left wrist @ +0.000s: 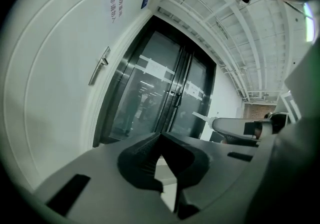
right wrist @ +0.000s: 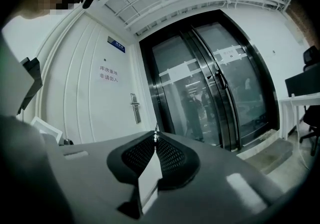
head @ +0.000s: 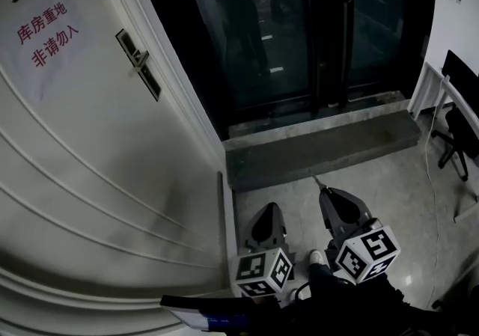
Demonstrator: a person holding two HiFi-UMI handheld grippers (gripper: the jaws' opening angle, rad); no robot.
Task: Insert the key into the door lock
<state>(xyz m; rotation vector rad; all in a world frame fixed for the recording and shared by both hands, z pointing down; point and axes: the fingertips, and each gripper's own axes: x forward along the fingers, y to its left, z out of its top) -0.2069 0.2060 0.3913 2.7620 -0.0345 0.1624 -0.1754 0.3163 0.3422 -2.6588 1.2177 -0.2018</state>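
A white door is on my left, with a paper sign in red letters on it. The door lock sits near the door's edge, next to the dark glass doors. My left gripper is low down, its fingers pressed together with nothing in them. Just beside it, my right gripper pinches the key. Only the key's tip pokes out, well away from the lock.
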